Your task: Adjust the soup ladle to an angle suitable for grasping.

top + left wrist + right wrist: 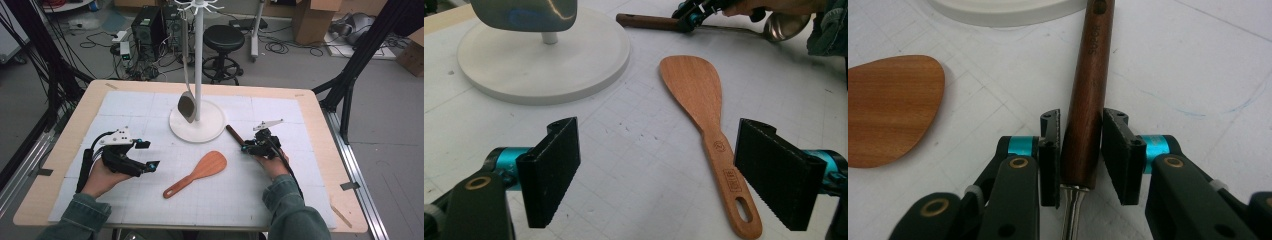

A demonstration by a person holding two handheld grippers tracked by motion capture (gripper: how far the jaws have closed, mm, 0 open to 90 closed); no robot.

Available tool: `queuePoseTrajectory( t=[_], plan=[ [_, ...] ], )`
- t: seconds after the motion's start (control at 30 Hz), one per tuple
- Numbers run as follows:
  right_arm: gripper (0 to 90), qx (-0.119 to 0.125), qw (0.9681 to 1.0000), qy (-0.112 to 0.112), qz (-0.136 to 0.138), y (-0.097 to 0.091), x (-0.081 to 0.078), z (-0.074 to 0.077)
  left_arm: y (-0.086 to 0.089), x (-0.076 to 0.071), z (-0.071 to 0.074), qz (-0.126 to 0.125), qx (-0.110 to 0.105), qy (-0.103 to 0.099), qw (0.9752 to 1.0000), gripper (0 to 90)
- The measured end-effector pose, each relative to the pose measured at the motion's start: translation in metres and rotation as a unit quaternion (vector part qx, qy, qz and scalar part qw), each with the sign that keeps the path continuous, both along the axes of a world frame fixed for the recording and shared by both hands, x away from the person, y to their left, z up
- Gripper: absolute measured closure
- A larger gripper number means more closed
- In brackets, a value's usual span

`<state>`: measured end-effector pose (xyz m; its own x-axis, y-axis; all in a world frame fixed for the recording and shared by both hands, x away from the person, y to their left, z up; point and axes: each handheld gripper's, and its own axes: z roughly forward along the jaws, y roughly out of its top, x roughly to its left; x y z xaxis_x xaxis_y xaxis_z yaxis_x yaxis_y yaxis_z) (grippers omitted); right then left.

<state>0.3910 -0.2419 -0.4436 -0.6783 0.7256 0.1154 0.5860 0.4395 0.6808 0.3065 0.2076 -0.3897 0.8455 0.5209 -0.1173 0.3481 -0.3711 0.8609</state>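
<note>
Flanking ladle [1087,100]: wooden spatula [196,173], white stand [197,121].

The high view looked forward and down from above the person's side, taking in the whole table [65,145] and the floor beyond. The left gripper view sat low and close over the mat, facing across it toward the white stand base [544,60] and the wooden spatula [704,100], both shared with the high view. The right gripper view looked down at very close range along a dark wooden ladle handle [1090,85], catching the same spatula's blade and base rim.
</note>
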Motion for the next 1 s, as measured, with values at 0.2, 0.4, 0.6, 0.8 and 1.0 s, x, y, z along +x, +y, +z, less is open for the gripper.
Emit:
queuePoseTrajectory(
  t=[0.2,0.4,0.6,0.8,1.0],
  plan=[
    [70.7,0.006,1.0,0.003,0.002,-0.001,0.0003,0.0002,0.0004,0.0002,0.0001,-0.001,0.001,0.0,1.0,19.4],
    [72.1,0.008,0.9999,0.007,0.008,-0.0019,-0.0014,0.0022,-0.0001,0.0001,-0.0001,0.0,0.0,0.0,1.0,19.5],
    [72.2,0.01,0.9999,0.005,0.006,-0.0026,-0.0034,0.0021,0.0001,-0.0003,0.0002,0.0,0.0,-0.001,1.0,19.4],
    [70.6,-0.011,0.9999,-0.004,0.006,0.003,-0.0062,-0.0003,0.0005,-0.0003,0.0001,-0.001,0.001,0.0,1.0,19.5],
    [72.2,-0.004,1.0,0.0,0.005,0.0011,-0.0057,0.0005,0.0009,0.0,0.0002,0.0,-0.001,0.0,1.0,19.5]
  ],
)
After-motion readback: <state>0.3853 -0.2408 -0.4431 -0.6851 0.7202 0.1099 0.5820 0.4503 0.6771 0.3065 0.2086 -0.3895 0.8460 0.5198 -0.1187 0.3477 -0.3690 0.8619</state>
